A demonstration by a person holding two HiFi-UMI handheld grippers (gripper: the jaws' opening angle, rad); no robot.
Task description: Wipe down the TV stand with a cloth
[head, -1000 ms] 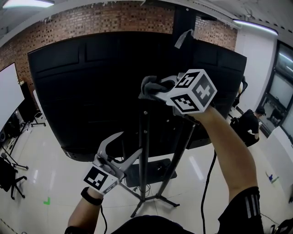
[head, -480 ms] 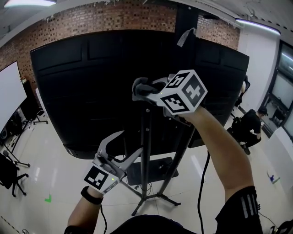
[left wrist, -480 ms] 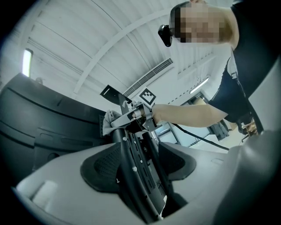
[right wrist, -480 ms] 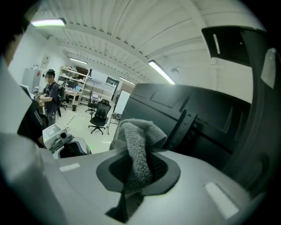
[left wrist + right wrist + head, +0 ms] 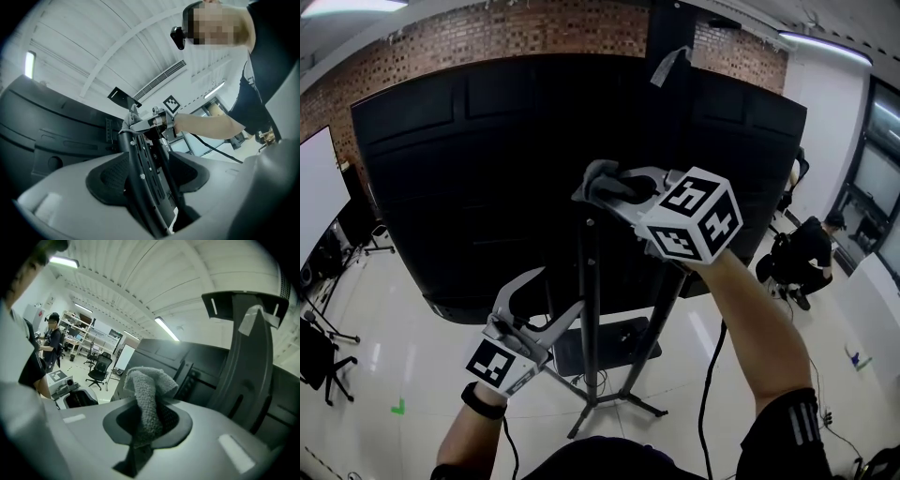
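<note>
Since half a second ago the right gripper (image 5: 623,187) has slid slightly rightward. Its jaws pinch the grey cloth (image 5: 598,175) against the top of the TV stand (image 5: 592,309) upright, behind the black TV (image 5: 487,169). The left gripper (image 5: 149,174) has its jaws clasped on that upright lower down. Wiping looks under way at the top only, with the lower post and base seemingly still to do. No container shows.

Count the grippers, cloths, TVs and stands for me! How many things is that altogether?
Hand-held grippers: 2 (left hand-held gripper, right hand-held gripper)
Grey cloth: 1
Black TV: 1
TV stand: 1
Total: 5
</note>
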